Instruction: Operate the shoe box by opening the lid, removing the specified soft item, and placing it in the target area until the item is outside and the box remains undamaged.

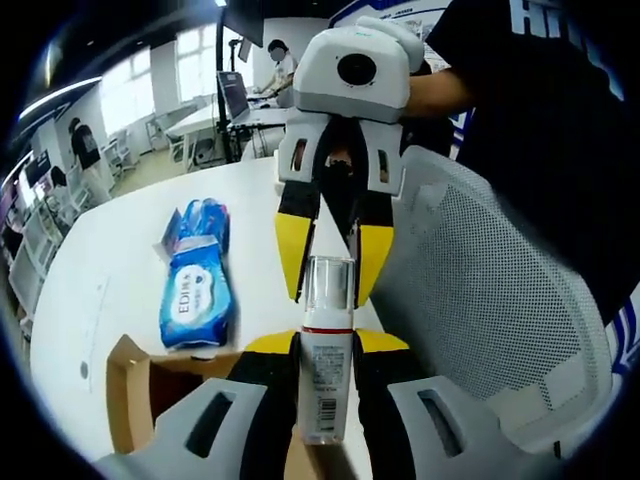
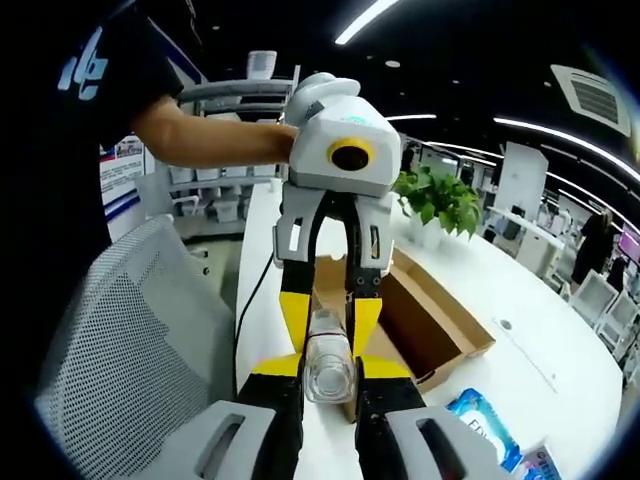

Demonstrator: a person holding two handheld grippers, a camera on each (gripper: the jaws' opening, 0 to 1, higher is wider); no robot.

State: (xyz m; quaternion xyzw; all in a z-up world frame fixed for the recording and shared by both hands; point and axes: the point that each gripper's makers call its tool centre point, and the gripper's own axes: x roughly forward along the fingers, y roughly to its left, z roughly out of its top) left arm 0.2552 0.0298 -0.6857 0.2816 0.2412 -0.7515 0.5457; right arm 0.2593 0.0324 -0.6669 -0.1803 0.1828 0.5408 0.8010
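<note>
Left gripper (image 1: 327, 345) clamps our small white bottle (image 1: 325, 375) around its body, clear cap toward the right gripper (image 1: 334, 270), whose yellow jaws close on the cap end. In the right gripper view, our right gripper (image 2: 329, 375) grasps the bottle (image 2: 328, 368) too, left gripper (image 2: 328, 305) opposite. Beyond: open cardboard shoe box (image 2: 430, 325) on the white bench (image 1: 110, 290), blue wipes pack (image 1: 196, 285) lying beside it, mesh chair (image 1: 490, 290) alongside.

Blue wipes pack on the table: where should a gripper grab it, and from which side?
Probably across the narrow middle of the blue pack, coming straight down from above. It lies flat on the white table beside the open box, so its long edges are free, and it looks soft enough to pinch. For now the left gripper and right gripper both clamp the little bottle.
</note>
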